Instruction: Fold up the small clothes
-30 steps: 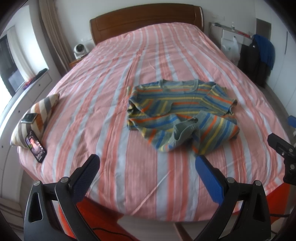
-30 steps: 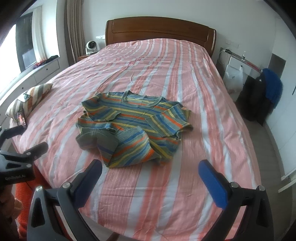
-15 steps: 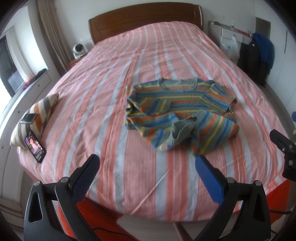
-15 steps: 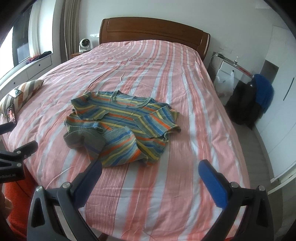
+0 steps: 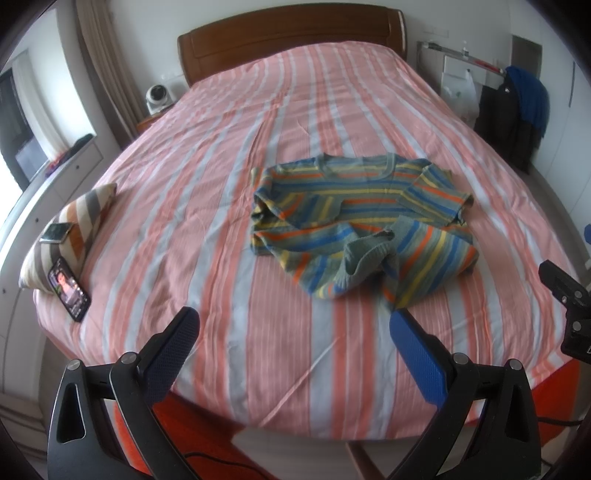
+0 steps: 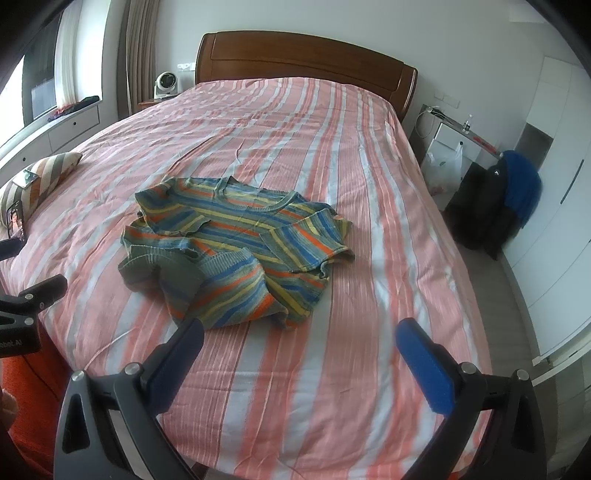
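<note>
- The left gripper (image 5: 293,325) hangs over the foot of the bed (image 5: 229,229), its two blue-padded fingers (image 5: 417,354) spread wide with nothing between them
- A striped knit sweater (image 5: 354,218) lies crumpled on the pink, white and grey striped bedspread, neckline toward the wooden headboard (image 5: 291,29), lower part bunched and folded over itself
- The right gripper (image 5: 569,299) shows only as a black part at the right edge; its jaws are not visible
- A striped cushion (image 5: 86,214) sits at the bed's left edge with one phone (image 5: 55,232) on top and another lit phone (image 5: 69,290) leaning against it
- A white fan (image 5: 158,96) stands beside the headboard
- Dark and blue clothes (image 5: 517,110) hang at the right wall
</note>
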The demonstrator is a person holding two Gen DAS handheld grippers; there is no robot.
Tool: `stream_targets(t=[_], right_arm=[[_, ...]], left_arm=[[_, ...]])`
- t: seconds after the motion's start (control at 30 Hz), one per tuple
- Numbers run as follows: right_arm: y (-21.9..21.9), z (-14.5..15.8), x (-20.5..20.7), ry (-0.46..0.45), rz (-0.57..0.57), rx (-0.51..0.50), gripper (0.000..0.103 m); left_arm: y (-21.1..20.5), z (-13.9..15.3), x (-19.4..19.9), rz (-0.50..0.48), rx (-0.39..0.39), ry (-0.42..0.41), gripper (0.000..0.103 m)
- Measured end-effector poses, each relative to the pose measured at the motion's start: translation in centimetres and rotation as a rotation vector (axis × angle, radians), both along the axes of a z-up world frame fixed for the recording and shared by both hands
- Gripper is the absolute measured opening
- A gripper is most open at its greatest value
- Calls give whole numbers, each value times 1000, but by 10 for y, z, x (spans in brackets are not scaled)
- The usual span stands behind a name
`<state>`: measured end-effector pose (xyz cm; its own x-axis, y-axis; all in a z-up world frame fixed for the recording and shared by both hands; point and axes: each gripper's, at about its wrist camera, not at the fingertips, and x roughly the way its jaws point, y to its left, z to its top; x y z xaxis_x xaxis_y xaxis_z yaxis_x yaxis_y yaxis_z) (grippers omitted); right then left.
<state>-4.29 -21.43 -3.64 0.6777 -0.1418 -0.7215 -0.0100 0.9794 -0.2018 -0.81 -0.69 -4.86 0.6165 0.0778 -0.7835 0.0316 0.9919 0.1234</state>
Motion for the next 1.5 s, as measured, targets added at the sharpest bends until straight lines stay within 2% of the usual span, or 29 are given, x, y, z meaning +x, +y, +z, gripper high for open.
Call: stream_targets(t=[1.07,1.3,1.5], right_arm=[[-5,-7,0,9,-15,-16,102],[-4,-6,-2,-17,-5,19,102],[1,-3,-3,-10,6,10,102]], left_arm=[[-2,-2,0,4,1,0,103],[-6,-5,-6,8,33,-33,103],[-7,-1,-5,11,55,-37,103]])
